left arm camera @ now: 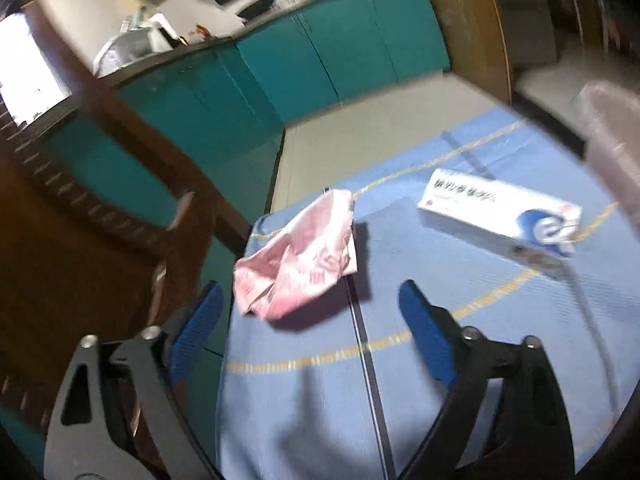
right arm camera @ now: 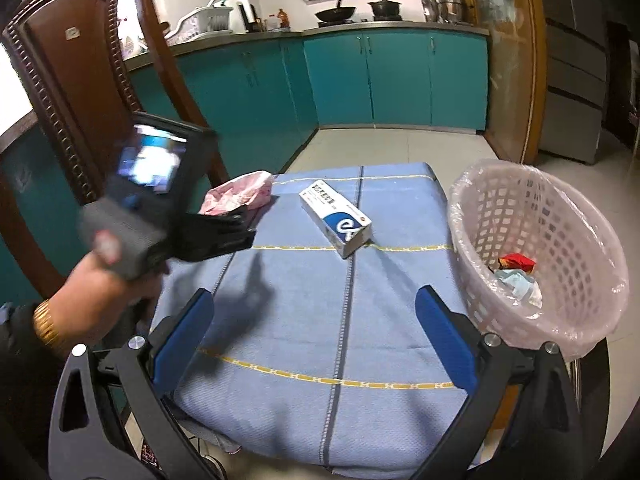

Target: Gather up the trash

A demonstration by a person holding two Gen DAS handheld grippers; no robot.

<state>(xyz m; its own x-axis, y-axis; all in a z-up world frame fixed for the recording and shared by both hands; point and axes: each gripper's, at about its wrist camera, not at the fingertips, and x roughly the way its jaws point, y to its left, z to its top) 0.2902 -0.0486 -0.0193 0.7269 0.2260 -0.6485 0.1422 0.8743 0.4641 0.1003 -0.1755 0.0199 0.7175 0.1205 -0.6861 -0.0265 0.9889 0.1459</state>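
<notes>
A crumpled pink wrapper [left arm camera: 296,256] [right arm camera: 240,196] lies at the far left corner of the blue tablecloth [left arm camera: 320,400] [right arm camera: 300,280]. My left gripper [left arm camera: 312,312] [right arm camera: 246,220] stands open right in front of it; the wrapper's near end reaches between the blue fingertips, untouched by the pads. A white and blue carton [left arm camera: 500,216] [right arm camera: 336,220] lies flat mid-table. My right gripper [right arm camera: 316,312] hangs open over the cloth's near half, holding nothing. The pink lined basket [right arm camera: 540,248] [left arm camera: 612,140] sits at the table's right edge.
The basket holds a red wrapper [right arm camera: 516,262] and crumpled bluish paper [right arm camera: 520,284]. A carved wooden chair [right arm camera: 80,80] [left arm camera: 80,240] stands close to the table's left side. Teal kitchen cabinets [right arm camera: 380,80] line the far wall. A hand [right arm camera: 100,292] grips the left tool.
</notes>
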